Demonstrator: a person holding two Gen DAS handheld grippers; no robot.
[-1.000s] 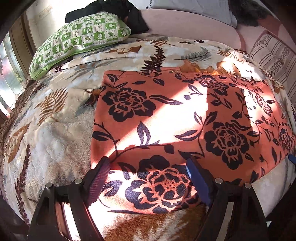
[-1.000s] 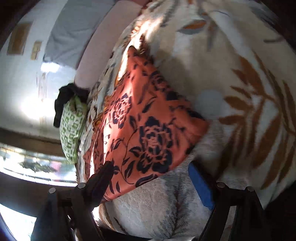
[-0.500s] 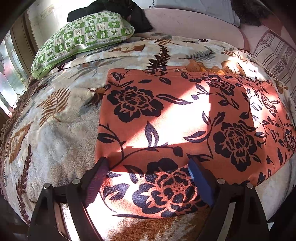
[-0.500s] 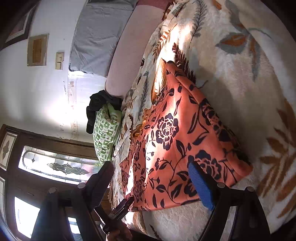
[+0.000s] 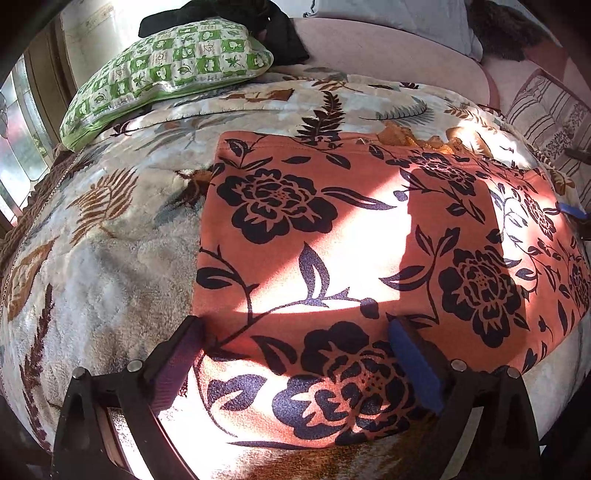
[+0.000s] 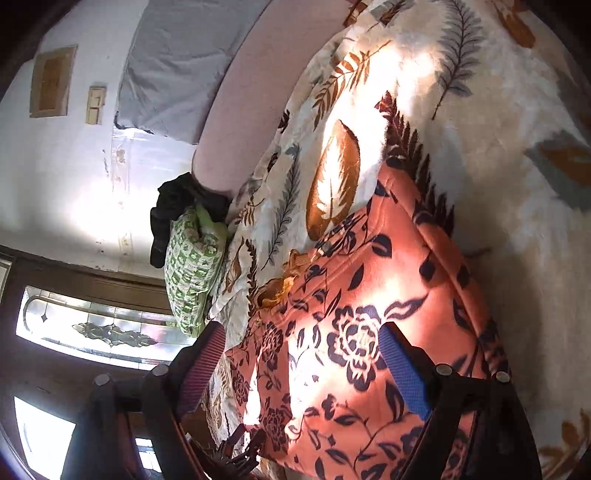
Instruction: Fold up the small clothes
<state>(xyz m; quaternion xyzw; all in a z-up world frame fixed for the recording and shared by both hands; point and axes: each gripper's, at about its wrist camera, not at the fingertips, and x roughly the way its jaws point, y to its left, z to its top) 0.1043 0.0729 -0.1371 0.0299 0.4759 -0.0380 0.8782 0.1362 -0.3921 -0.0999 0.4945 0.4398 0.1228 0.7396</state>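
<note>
An orange garment with dark flowers lies flat and folded on a leaf-patterned blanket. My left gripper hovers at the garment's near edge. Its jaws are opening, with the cloth under and between the fingers and neither pad pressing on it. The blue pad of my right gripper shows at the garment's far right edge. In the right wrist view, the right gripper stands open above the garment, holding nothing. The left gripper shows dimly at the bottom of that view.
A green checked pillow and a black cloth lie at the back left. A pink padded back runs behind the blanket, with a striped cushion at the right. A window is beyond the pillow.
My left gripper's jaws have spread wider over the garment's near edge. The right gripper has swung from beside the garment's corner to above the garment.
</note>
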